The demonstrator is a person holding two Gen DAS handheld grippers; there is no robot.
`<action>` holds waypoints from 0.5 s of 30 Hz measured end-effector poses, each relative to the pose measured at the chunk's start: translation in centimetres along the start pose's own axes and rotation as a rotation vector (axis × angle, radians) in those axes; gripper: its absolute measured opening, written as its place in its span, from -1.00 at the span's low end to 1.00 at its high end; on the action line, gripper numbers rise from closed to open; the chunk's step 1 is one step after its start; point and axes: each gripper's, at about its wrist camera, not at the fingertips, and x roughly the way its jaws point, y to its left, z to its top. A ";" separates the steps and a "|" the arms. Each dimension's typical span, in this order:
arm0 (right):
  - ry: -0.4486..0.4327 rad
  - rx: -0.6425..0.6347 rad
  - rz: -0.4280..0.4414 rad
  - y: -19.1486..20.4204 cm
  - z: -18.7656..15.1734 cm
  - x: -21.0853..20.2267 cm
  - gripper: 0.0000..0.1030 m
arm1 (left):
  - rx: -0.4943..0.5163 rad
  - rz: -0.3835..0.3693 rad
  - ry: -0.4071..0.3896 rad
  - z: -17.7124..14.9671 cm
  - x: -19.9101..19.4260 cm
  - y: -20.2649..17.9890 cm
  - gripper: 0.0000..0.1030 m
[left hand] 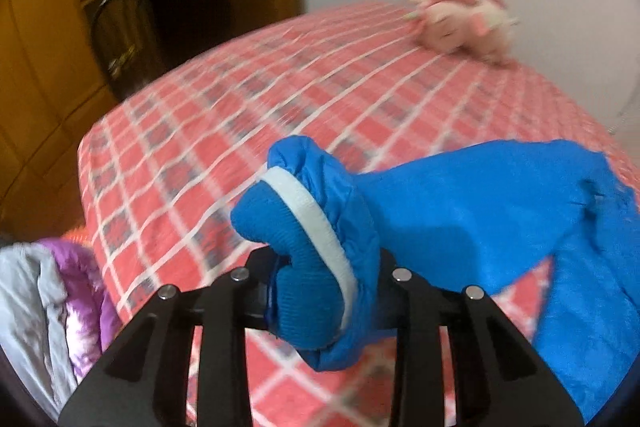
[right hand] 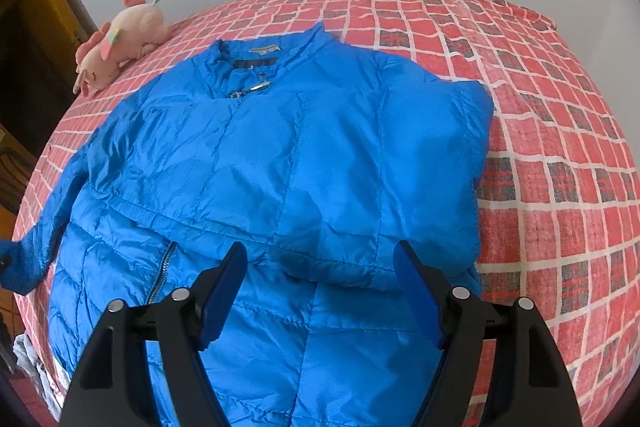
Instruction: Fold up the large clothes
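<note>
A blue padded jacket [right hand: 280, 167] lies front up on the red checked bed, collar toward the wall; its right sleeve is folded across the chest. My left gripper [left hand: 320, 291] is shut on the cuff [left hand: 304, 247] of the left sleeve [left hand: 480, 211], which has a white band, and holds it up above the bed. That cuff also shows at the left edge of the right wrist view [right hand: 16, 267]. My right gripper [right hand: 320, 291] is open and empty, just above the jacket's lower front.
A pink plush toy [right hand: 120, 39] lies on the bed [right hand: 560, 147] near the wall, left of the collar. A purple and grey garment [left hand: 52, 299] sits off the bed's left corner. A wooden wardrobe [left hand: 36, 67] stands to the left.
</note>
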 end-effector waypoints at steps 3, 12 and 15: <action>-0.005 0.000 0.001 -0.1 0.0 -0.1 0.47 | 0.064 -0.075 -0.053 0.8 -2.2 -4.3 -0.42; -0.024 0.014 0.004 -0.8 0.3 -0.8 0.47 | 0.328 -0.325 -0.094 0.7 -5.6 -22.0 -0.43; -0.023 0.023 0.001 -1.2 0.5 -0.8 0.47 | 0.400 -0.381 -0.100 -0.3 -6.2 -26.9 -0.43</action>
